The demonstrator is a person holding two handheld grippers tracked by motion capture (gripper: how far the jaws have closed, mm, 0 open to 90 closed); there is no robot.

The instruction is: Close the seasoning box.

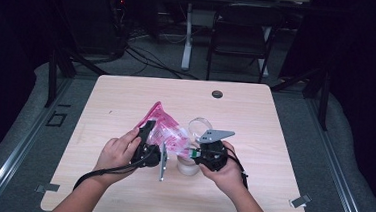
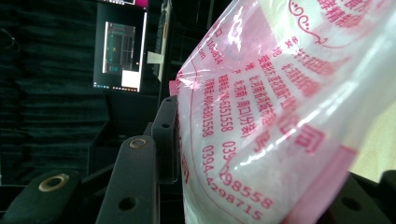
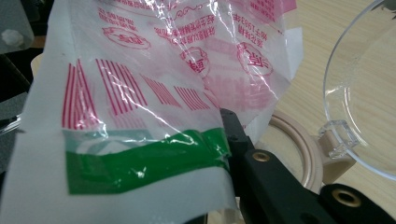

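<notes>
A pink-and-white printed plastic bag (image 1: 164, 129) is held up over the middle of the table between both grippers. My left gripper (image 1: 149, 127) is shut on the bag's left side, and the bag (image 2: 280, 107) sits between its jaws in the left gripper view. My right gripper (image 1: 192, 154) is shut on the bag's lower right end. There a green tape strip (image 3: 144, 161) crosses the bag (image 3: 177, 70) by the black jaw. Just under the bag stands a beige jar (image 3: 299, 144) with its clear hinged lid (image 3: 364, 93) flipped open.
The jar (image 1: 188, 167) and its lid (image 1: 200, 126) stand between my hands on the light wooden table (image 1: 126, 96). A dark round grommet (image 1: 217, 94) sits near the far edge. Beyond the table stand a chair (image 1: 241, 34) and floor cables.
</notes>
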